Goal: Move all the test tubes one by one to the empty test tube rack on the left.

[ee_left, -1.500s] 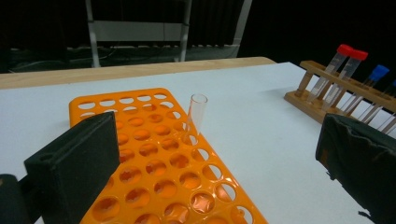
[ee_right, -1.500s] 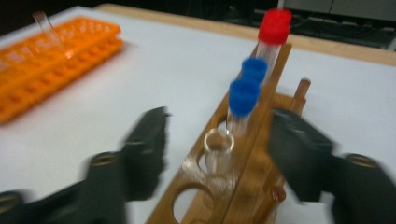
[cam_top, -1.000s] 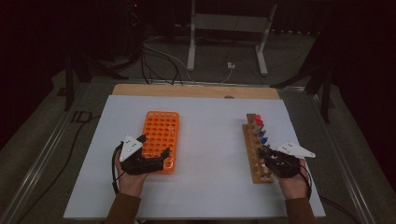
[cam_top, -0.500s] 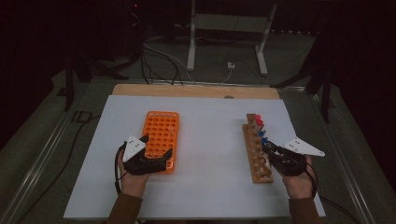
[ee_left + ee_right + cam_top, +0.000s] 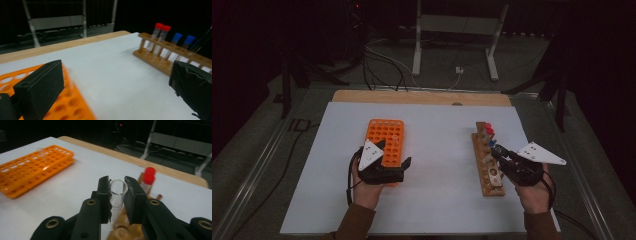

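My right gripper (image 5: 117, 191) is shut on a clear, uncapped glass test tube (image 5: 117, 203), gripped near its rim. The tube's lower end hangs blurred over the wooden rack (image 5: 484, 172). In the high view the right gripper (image 5: 495, 150) hovers over that rack's middle. Two red-capped tubes (image 5: 161, 27) and two blue-capped tubes (image 5: 182, 38) stand at the rack's far end. My left gripper (image 5: 394, 154) is open at the near right corner of the orange rack (image 5: 384, 140). Between its wide jaws there is only white table, with one jaw over the orange rack (image 5: 65, 105).
A white sheet (image 5: 437, 150) covers the table, with a bare wooden strip (image 5: 422, 97) along its far edge. A metal stand (image 5: 457, 30) and cables lie on the dark floor beyond. The sheet between the two racks is bare.
My right gripper has risen with the glass tube above the wooden rack. My left gripper has slid a little to the right along the orange rack's near end, still open.
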